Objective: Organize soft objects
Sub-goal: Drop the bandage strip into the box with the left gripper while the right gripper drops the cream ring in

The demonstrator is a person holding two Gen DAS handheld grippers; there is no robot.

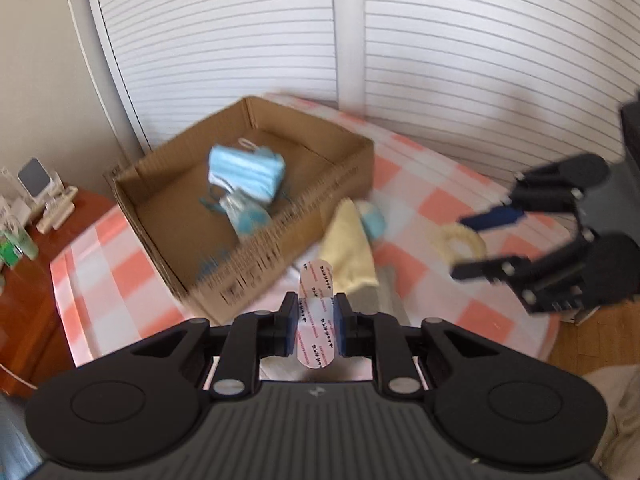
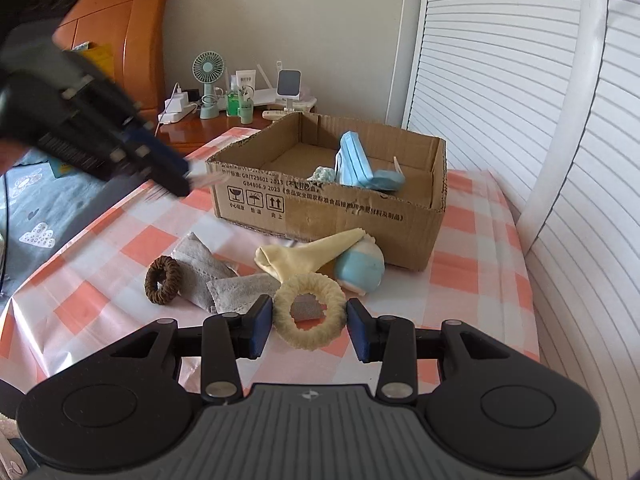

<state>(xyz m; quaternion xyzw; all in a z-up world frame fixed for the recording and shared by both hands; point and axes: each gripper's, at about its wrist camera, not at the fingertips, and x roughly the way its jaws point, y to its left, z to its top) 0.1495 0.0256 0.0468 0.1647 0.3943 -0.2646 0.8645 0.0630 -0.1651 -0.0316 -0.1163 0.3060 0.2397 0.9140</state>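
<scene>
- Left hand-held gripper (image 1: pixel 316 322) clenched on a bandage strip (image 1: pixel 316 316), held up near the cardboard box (image 2: pixel 360 216), likely for dropping in.
- Right hand-held gripper (image 2: pixel 310 326) released, pads either side of the cream ring (image 2: pixel 310 314) near the tabletop (image 2: pixel 480 280) front edge.
- Box holds blue masks (image 2: pixel 356 164); the left view is motion-blurred.

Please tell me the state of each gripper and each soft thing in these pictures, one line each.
left gripper: shut on bandage strip.
right gripper: open, around cream ring.
cardboard box: open, holds face masks.
brown hair tie: on the table.
yellow cloth: crumpled beside the box.
</scene>
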